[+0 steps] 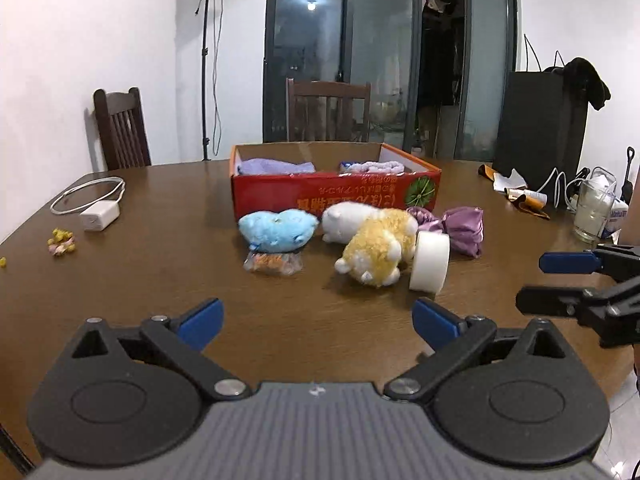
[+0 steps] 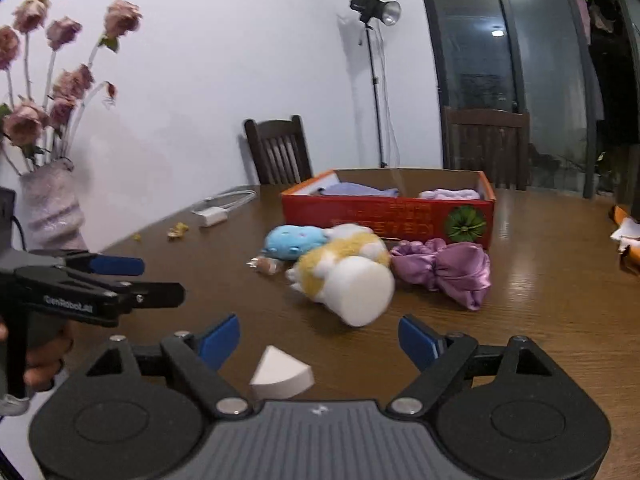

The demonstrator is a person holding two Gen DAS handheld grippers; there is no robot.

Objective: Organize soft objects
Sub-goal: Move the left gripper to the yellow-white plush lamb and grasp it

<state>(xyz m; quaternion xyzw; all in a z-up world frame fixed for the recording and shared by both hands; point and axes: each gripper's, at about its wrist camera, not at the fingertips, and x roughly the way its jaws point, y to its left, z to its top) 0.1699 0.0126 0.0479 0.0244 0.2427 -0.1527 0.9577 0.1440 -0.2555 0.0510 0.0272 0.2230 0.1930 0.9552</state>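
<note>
Left gripper [image 1: 318, 322], right gripper [image 2: 319, 340]: jaws wide, nothing held. Yellow-white plush dog [image 1: 376, 250] touching white foam cylinder [image 1: 430, 262], near red cardboard box [image 1: 334, 196].

Left gripper [image 1: 318, 322] and right gripper [image 2: 319, 340] side by side, jaws spread wide, nothing between them; a hand [image 2: 38, 354] grips the left handle.

Plush toys [image 1: 372, 248] before box [image 1: 336, 196]

Our right tool [image 2: 319, 344] gapes over a white foam wedge [image 2: 281, 374] on the desk [image 2: 540, 300]; beyond lie a foam cylinder [image 2: 362, 290], plush toys [image 2: 340, 252] and a red box [image 2: 384, 212].
</note>
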